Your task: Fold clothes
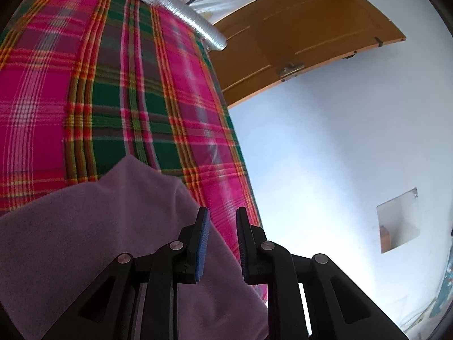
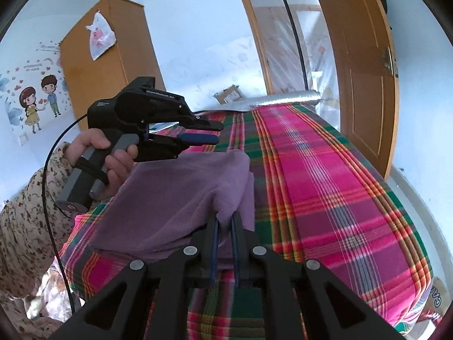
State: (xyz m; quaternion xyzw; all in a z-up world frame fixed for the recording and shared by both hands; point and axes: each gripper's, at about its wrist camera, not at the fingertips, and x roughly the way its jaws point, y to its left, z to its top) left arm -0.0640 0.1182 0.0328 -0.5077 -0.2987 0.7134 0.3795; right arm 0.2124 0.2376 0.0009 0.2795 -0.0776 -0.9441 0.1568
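Observation:
A purple garment (image 2: pixel 175 198) lies bunched on a bed with a pink, green and red plaid sheet (image 2: pixel 325 184). My right gripper (image 2: pixel 225 219) is shut on a fold of that purple cloth, which rises from between its blue pads. My left gripper (image 2: pixel 218 133), held by a hand (image 2: pixel 113 167) in a floral sleeve, hovers just above the garment's far edge, jaws apart with nothing between them. In the left wrist view the left gripper (image 1: pixel 222 212) shows a clear gap over the purple garment (image 1: pixel 99 226) and the plaid sheet (image 1: pixel 113 85).
A silver padded roll (image 2: pixel 283 99) lies along the bed's far end. An orange wooden door (image 2: pixel 365 70) stands beyond the bed's right edge. A wardrobe (image 2: pixel 107 65) with a hanging plastic bag (image 2: pixel 100 35) stands at the left. The pale wall has a niche (image 1: pixel 399 221).

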